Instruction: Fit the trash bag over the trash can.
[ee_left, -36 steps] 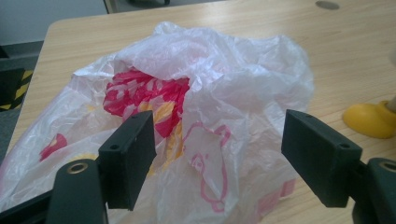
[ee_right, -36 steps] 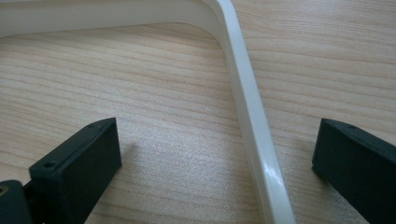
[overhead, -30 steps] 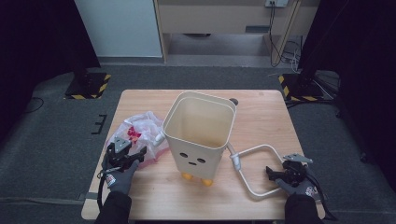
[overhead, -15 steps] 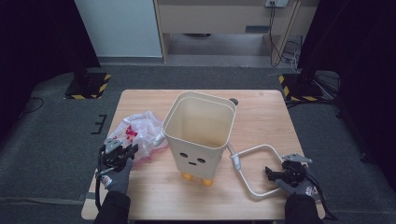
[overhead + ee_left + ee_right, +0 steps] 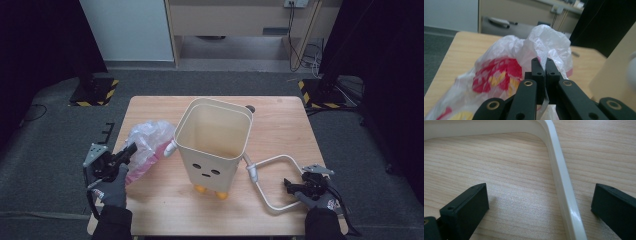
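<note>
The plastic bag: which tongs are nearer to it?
Left. The left tongs are shut on a fold of the plastic bag, left of the bin. The right tongs are open astride the detached handle, across the table.

text: none legible | labels: none | brands: none | numbers: none

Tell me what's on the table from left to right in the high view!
left gripper → plastic bag → bin → handle → right gripper
</note>
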`<action>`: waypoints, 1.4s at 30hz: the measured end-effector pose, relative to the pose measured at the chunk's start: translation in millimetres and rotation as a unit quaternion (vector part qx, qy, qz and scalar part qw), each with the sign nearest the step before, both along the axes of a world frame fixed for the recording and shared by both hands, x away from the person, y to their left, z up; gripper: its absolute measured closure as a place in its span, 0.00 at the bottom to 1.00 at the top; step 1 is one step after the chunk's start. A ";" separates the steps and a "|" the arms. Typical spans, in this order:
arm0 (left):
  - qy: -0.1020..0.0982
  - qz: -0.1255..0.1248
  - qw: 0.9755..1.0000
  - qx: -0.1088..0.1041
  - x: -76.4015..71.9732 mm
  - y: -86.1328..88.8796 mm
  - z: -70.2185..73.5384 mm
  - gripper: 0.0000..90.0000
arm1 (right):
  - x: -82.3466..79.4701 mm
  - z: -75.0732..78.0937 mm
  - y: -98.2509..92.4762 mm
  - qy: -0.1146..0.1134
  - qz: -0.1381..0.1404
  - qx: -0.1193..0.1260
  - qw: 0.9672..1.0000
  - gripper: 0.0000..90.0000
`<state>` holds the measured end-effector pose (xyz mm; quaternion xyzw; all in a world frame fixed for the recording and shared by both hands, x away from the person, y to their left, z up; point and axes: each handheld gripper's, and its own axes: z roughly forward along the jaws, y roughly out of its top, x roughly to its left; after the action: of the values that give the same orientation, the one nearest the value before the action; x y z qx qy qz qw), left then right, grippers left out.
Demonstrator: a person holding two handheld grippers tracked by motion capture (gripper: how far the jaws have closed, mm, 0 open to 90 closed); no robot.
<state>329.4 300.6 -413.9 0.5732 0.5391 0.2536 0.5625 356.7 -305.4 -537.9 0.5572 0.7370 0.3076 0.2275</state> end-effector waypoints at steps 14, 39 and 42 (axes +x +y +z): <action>-0.106 0.004 0.994 -0.022 -14.5 -0.9 81.5 0.99 | 0.0 0.0 0.0 0.000 0.000 0.000 1.000 0.01; -0.218 -0.100 0.969 -0.054 -21.6 -96.2 165.2 0.99 | 0.0 0.2 0.2 0.001 -0.001 0.001 1.000 0.01; -0.223 -0.114 0.967 -0.053 -21.6 -108.0 170.0 0.99 | 0.1 0.2 0.4 0.001 -0.001 0.003 1.000 0.01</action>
<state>307.8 192.5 -243.9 0.5294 0.3439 0.2805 0.7231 356.7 -305.0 -537.8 0.5590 0.7357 0.3088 0.2256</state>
